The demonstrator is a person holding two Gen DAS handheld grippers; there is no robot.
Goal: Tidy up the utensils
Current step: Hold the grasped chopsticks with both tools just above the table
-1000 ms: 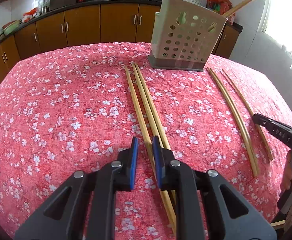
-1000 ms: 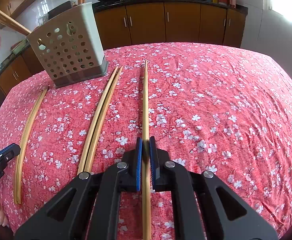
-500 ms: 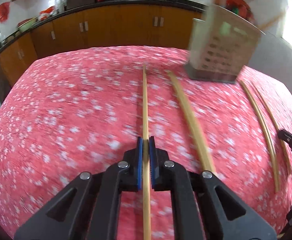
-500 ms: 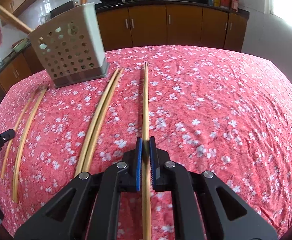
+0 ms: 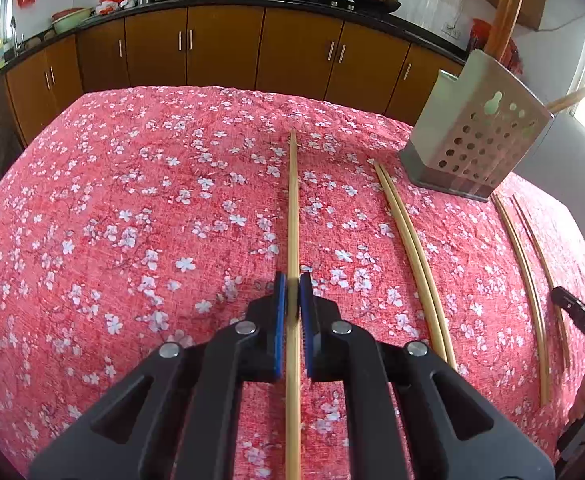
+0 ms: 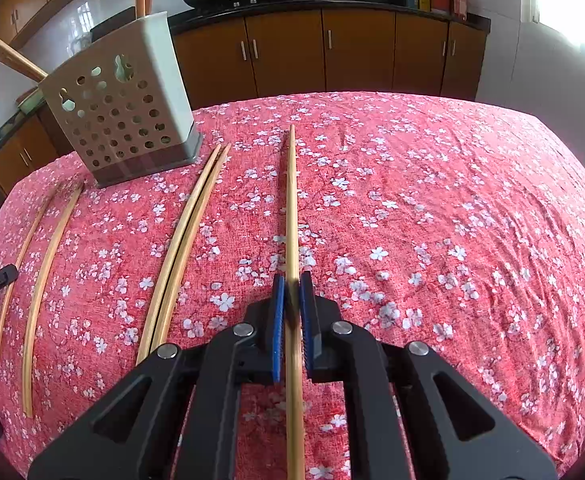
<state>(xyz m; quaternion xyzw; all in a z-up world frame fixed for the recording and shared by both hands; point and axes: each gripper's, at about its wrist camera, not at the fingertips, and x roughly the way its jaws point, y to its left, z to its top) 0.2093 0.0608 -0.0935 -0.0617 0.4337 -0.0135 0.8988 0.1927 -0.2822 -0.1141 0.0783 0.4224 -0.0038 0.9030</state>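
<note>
A table covered by a red cloth (image 5: 112, 208) printed with small white flowers is seen from two cameras, one on each hand-held tool. In the left camera's view, the left gripper (image 5: 291, 280) is shown in the foreground with its blue pads (image 5: 279, 320) pressed together on a single wooden chopstick (image 5: 292, 208), which is clamped partway along its length and points straight away from the camera across the cloth. To the right of it, a pair of chopsticks (image 5: 408, 240) is laid side by side on the cloth, touching each other. Further right, a perforated grey utensil holder (image 5: 476, 140) is stood upright near the far edge of the table, with several long sticks rising out of its top. Right of the holder, two more chopsticks (image 5: 526, 272) are laid on the cloth, slightly apart, and the black tip of the other tool is visible at the right edge beside part of a hand. In the right camera's view, the holder (image 6: 120, 108) is placed at the far left, with two separate chopsticks (image 6: 40, 280) lying in front of it and the touching pair (image 6: 184, 240) further right. The right gripper (image 6: 292, 284) is shown closed on its own chopstick (image 6: 291, 200), the blue pads gripping it from both sides. Brown kitchen cabinets (image 6: 324, 52) are seen behind the table.
</note>
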